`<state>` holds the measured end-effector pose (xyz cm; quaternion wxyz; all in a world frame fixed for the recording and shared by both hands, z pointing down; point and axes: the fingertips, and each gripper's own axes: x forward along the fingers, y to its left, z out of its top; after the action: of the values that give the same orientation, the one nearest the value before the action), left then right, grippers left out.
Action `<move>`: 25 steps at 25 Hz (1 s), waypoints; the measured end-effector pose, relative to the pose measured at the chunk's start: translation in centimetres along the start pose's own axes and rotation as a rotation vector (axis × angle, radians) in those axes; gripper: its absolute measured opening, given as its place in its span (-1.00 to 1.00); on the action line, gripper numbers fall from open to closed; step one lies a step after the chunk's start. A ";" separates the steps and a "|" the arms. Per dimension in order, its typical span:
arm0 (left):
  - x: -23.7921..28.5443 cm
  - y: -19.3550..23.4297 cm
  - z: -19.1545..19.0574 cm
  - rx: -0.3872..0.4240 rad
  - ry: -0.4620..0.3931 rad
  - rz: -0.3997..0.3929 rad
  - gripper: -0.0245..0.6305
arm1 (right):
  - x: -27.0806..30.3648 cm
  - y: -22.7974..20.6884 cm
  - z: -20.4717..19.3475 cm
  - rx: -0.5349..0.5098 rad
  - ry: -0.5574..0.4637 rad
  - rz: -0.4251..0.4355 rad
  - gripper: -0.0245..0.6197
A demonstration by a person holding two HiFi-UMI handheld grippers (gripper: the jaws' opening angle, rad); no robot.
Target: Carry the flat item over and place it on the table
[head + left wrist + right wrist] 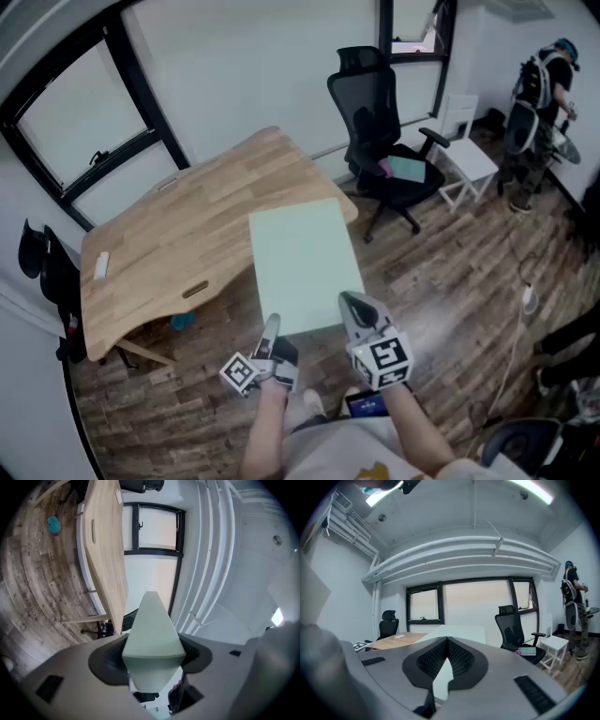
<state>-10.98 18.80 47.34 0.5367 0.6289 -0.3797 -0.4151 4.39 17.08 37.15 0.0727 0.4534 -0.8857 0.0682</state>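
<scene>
"So, where is the pale green board (pixel 305 262)?"

"In the air at the wooden bench's (pixel 169 244) near right corner. Its far end lies over that corner of the top, and the rest hangs out over the plank floor (pixel 450 281). I cannot tell whether the far end touches the bench."

"What has hold of it?"

"Both tools, on the edge farthest from the bench. The left tool (pixel 272 328) is closed on the board with its jaws standing fairly wide, and the board fills the gap between the pads. The right tool (pixel 356 309) pinches the same edge narrowly, with only a pale sliver of board showing between its pads."

"Anything on the bench itself?"

"A small white object (pixel 101 265) lies near its left end. A teal thing (pixel 183 321) lies on the floor under the bench's near side."

"And around it?"

"A black office chair (pixel 384 122) stands just off the bench's right side, with a teal book (pixel 405 169) on its seat. A white stool (pixel 469 164) stands beyond the chair, away from the bench. A person (pixel 544 94) stands past the stool, well apart from the bench. Dark-framed windows (pixel 84 122) run along the wall behind the bench."
</scene>
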 end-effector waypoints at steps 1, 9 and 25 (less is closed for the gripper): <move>0.1 -0.2 0.0 0.002 -0.001 -0.001 -0.05 | -0.1 -0.1 0.0 -0.001 0.000 0.001 -0.93; 0.1 -0.7 -0.6 0.009 -0.017 -0.004 -0.06 | -0.5 -1.0 -0.1 -0.003 -0.025 0.003 -0.93; -0.6 -0.7 -2.5 0.008 -0.069 -0.006 -0.05 | -2.7 -3.3 -0.1 0.018 -0.070 0.012 -0.93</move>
<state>-8.91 20.33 46.96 0.5197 0.6175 -0.3976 -0.4366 8.63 17.33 36.89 0.0374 0.4510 -0.8897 0.0607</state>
